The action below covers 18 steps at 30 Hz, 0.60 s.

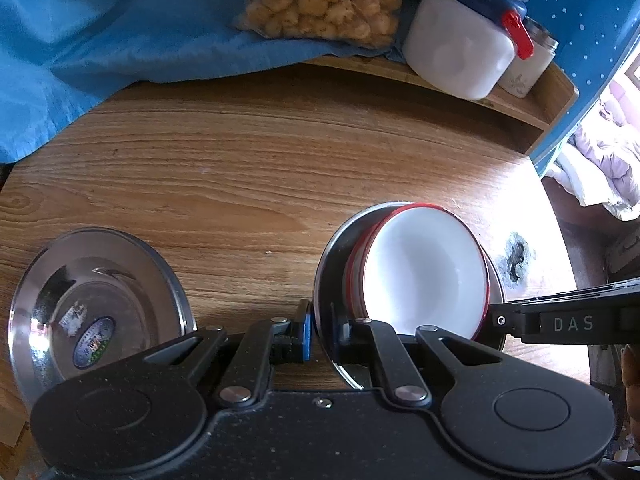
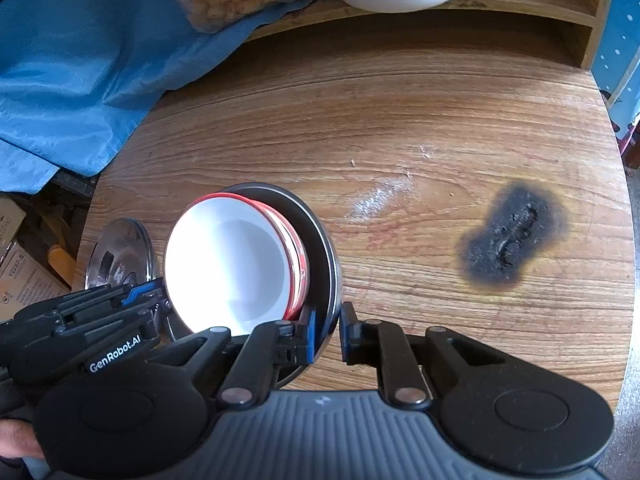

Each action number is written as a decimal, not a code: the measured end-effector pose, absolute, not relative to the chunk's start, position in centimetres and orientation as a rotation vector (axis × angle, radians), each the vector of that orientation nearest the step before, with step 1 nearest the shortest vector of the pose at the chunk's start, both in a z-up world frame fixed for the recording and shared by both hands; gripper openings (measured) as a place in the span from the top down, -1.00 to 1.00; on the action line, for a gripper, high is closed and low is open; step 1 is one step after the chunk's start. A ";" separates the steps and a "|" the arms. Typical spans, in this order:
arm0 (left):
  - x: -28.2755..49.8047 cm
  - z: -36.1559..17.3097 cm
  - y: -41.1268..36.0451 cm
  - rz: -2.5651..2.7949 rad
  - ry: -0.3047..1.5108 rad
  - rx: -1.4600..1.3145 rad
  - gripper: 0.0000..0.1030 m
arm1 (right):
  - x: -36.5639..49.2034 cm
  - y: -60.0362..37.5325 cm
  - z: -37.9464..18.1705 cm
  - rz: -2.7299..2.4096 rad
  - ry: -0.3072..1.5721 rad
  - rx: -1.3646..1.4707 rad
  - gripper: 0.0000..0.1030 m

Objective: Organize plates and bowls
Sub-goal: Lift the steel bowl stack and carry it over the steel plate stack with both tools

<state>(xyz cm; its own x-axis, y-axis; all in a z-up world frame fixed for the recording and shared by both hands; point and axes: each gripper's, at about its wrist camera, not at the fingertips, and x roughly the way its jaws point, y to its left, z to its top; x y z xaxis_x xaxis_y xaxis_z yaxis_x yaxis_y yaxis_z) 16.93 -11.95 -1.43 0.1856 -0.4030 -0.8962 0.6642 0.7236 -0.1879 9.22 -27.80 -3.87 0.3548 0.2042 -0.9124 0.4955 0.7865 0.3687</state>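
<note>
- Both grippers, left (image 1: 323, 334) and right (image 2: 326, 334), pinch opposite rims of the steel plate (image 1: 326, 264) carrying stacked red-rimmed white bowls (image 1: 424, 272);
- second shiny steel plate (image 1: 100, 304) lies near the wooden table's (image 1: 260, 160) left edge.

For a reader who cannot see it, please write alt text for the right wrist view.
The right tool straddles the rim of a steel plate that holds stacked red-rimmed white bowls, while the left tool reaches the stack from the left. They are over a wooden table with a black burn mark; another steel plate lies further left.
</note>
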 end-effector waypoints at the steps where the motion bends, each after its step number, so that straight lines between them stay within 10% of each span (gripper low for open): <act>1: 17.0 -1.3 -11.8 -0.763 1.157 0.266 0.86 | 9.3 -27.7 -3.8 -0.207 1.216 0.680 0.71; 18: 18.8 -0.1 -8.6 -0.723 1.129 0.240 0.86 | 12.0 -25.2 -3.1 -0.147 1.210 0.654 0.71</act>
